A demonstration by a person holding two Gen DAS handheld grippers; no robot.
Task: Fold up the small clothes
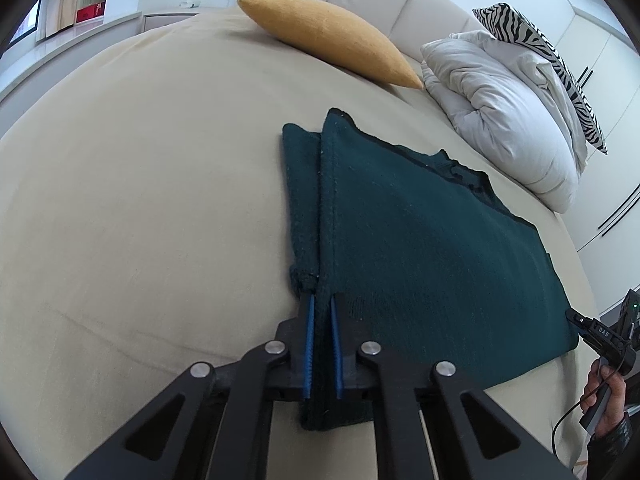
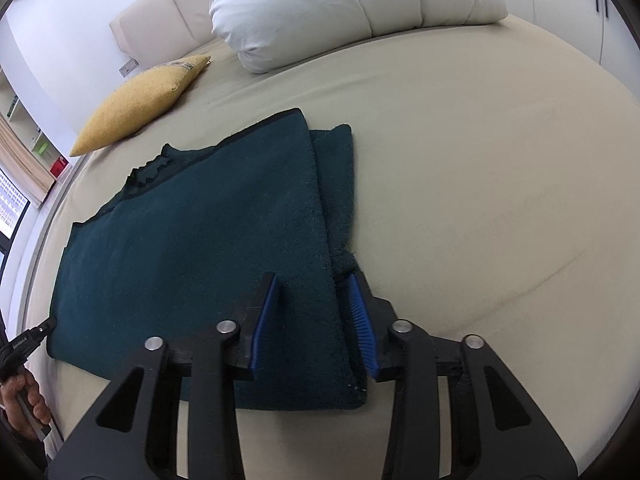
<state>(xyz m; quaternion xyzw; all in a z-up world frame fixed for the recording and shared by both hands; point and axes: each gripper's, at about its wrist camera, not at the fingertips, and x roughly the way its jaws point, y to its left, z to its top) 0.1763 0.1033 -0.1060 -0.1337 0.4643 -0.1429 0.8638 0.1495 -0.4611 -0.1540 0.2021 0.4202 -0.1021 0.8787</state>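
We saw the dark green sweater [image 1: 420, 248] spread mid-frame on the beige bed [image 1: 140, 200]. Our left gripper [image 1: 322, 300] pinched its folded edge tight; our right gripper [image 2: 316, 292] straddled the opposite edge, jaws partly open.

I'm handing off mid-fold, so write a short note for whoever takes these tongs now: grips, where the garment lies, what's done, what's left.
Left tongs: shut on the near left edge of the green sweater.
Right tongs: straddling the sweater's near right edge, pads not yet clamped.
Sweater lies flat on the bed, collar toward the yellow cushion and white duvet.
Done: both sleeves look tucked in along the sides.
Left: close the right tongs, likely carry the hem up to the collar, smooth.
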